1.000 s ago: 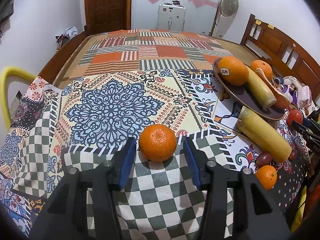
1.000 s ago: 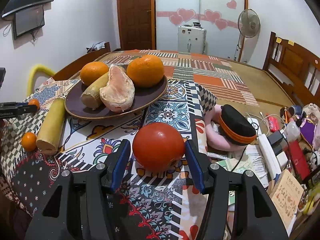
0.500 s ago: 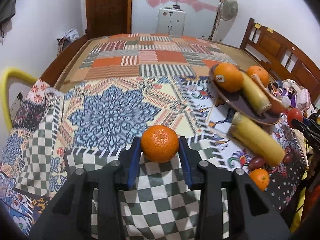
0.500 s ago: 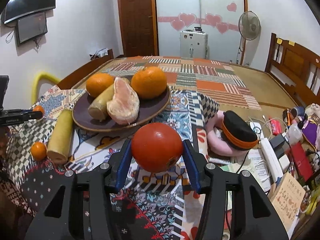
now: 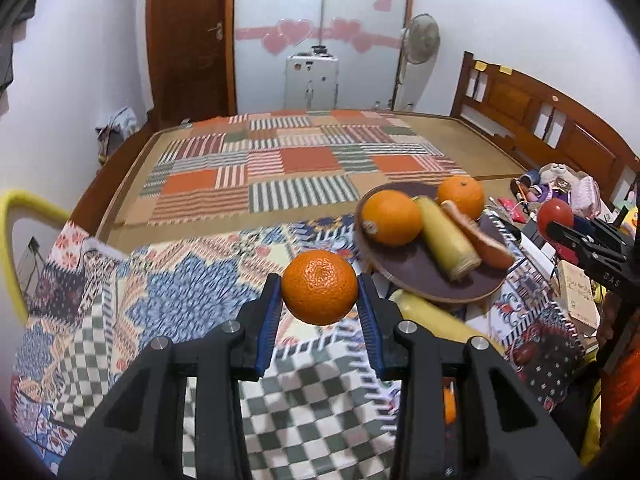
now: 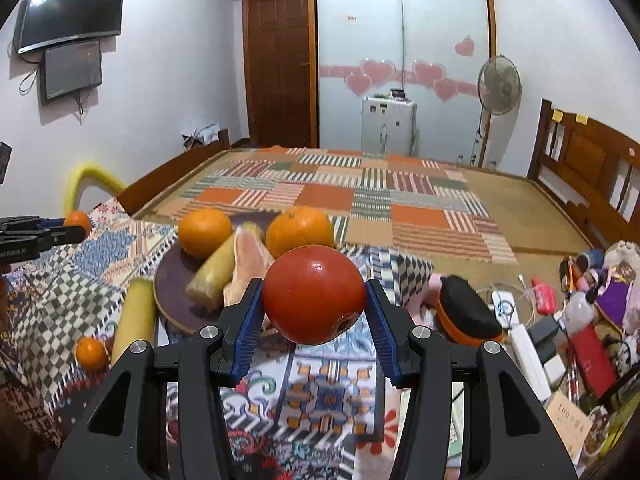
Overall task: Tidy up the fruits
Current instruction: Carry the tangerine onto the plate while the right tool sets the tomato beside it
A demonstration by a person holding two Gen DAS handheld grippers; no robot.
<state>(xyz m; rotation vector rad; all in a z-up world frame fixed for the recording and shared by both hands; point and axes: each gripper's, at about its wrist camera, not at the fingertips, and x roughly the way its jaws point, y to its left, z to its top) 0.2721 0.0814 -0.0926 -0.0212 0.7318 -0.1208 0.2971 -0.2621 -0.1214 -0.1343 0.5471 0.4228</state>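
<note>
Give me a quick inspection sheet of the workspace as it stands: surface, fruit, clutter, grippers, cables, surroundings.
Surface: patterned cloth over a bed.
Job's things: brown plate holds two oranges, a yellow stalk and a peeled pink piece; a second stalk and a small orange lie on the cloth beside it.
Clutter: pile of small items and a black and orange hat to the right.
Grippers: left gripper shut on a tangerine; right gripper shut on a red fruit; both lifted off the cloth.
Cables: white cord in the pile.
Surroundings: door, fan, wall screens, wooden headboard.
</note>
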